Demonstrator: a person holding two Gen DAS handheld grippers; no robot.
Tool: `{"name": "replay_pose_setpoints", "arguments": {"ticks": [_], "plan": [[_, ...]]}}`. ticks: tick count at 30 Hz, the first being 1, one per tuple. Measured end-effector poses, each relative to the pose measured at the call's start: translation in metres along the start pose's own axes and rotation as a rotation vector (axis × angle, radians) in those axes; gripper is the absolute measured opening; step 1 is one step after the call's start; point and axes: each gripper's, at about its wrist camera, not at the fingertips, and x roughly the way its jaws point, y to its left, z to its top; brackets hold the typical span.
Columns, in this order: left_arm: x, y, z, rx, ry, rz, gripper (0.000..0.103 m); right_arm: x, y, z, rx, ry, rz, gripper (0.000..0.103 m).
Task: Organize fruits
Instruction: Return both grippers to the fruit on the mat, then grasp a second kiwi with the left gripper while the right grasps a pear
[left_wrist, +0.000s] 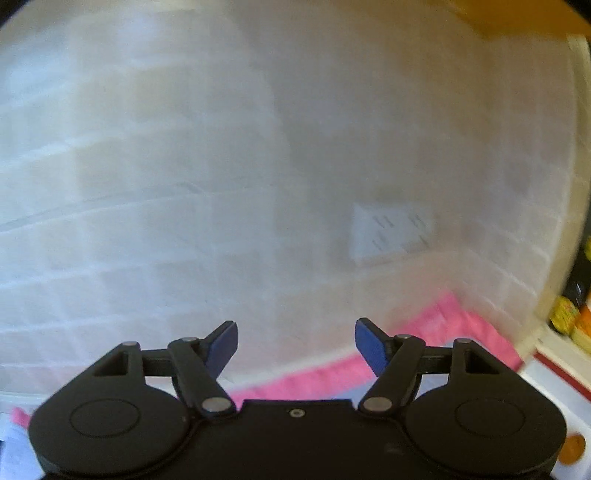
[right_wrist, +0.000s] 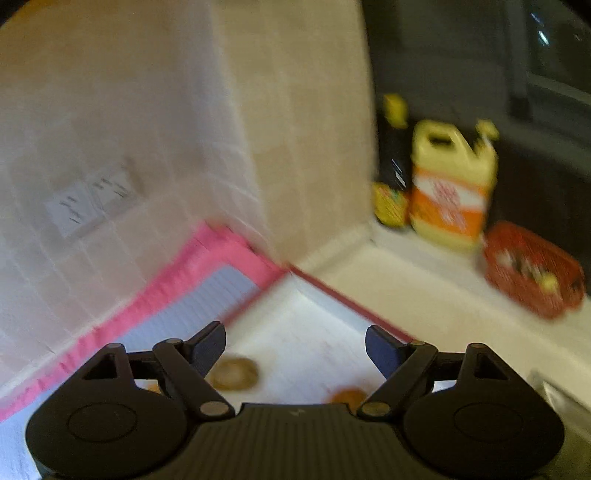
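Observation:
My right gripper (right_wrist: 295, 350) is open and empty, held above a white board (right_wrist: 306, 325) with a dark red edge. A pale brown round fruit (right_wrist: 232, 373) lies on the board just by the left finger. An orange fruit (right_wrist: 347, 398) lies near the gripper body, partly hidden. My left gripper (left_wrist: 295, 343) is open and empty and faces a white tiled wall (left_wrist: 221, 166). An orange fruit (left_wrist: 572, 448) shows at the bottom right edge of the left wrist view. Both views are blurred.
A pink-edged mat (right_wrist: 207, 280) lies against the tiled wall (right_wrist: 110, 147). A yellow jug (right_wrist: 450, 184), a dark bottle (right_wrist: 393, 147) and a red basket (right_wrist: 532, 269) stand at the right on the counter. A wall socket (left_wrist: 391, 229) is ahead.

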Motion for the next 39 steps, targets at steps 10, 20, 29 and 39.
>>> {"name": "replay_pose_setpoints", "arguments": {"ticks": [10,20,29,39], "plan": [[0.014,0.059,-0.066,-0.059,0.165,0.085,0.091,0.041,0.111,-0.027,-0.185,0.088,0.174,0.095],[0.087,0.066,-0.130,-0.133,0.383,-0.112,0.091,0.130,0.169,-0.130,-0.262,0.419,0.254,0.066],[0.148,0.023,-0.163,0.064,0.487,-0.330,0.091,0.153,0.192,-0.170,-0.308,0.501,0.305,0.053],[0.187,0.003,-0.172,0.159,0.518,-0.312,0.092,0.167,0.191,-0.174,-0.285,0.528,0.313,0.055]]}}
